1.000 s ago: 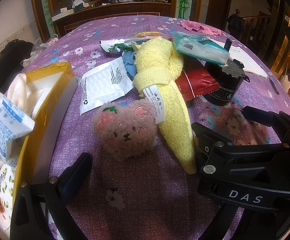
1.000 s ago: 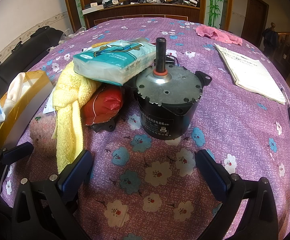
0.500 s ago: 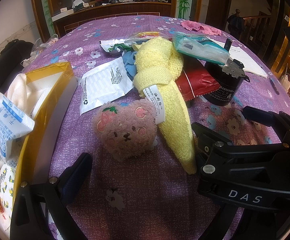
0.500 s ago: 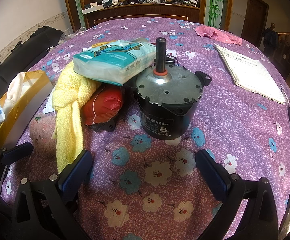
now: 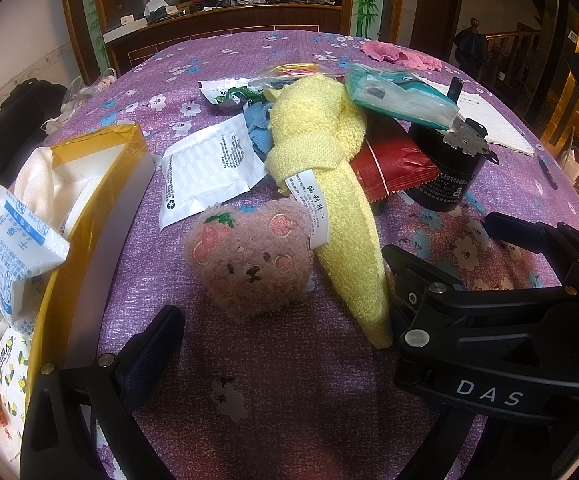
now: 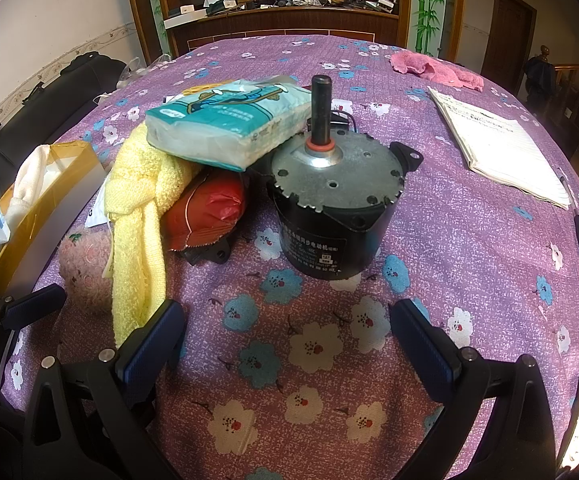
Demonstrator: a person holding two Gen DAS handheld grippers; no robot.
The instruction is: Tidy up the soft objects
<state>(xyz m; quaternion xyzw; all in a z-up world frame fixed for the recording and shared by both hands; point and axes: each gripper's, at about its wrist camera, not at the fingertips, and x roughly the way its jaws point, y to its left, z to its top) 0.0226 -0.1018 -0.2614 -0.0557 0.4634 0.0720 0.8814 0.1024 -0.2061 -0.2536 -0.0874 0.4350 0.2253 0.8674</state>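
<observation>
Barely begun — plush bear [image 5: 251,260] and yellow towel [image 5: 325,184] lie unsorted on the tabletop [image 6: 309,360]; each hand-held gripper — left [image 5: 277,344], right [image 6: 287,340] — gapes apart, empty.

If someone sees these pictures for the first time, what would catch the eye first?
Probably the heavy black cylindrical motor with a steel shaft, standing upright mid-table on the purple flowered tablecloth. Beside it, to its left, a knotted yellow terry towel carries a teal tissue pack, and a fluffy pink bear-face plush lies nearest the camera.
</observation>
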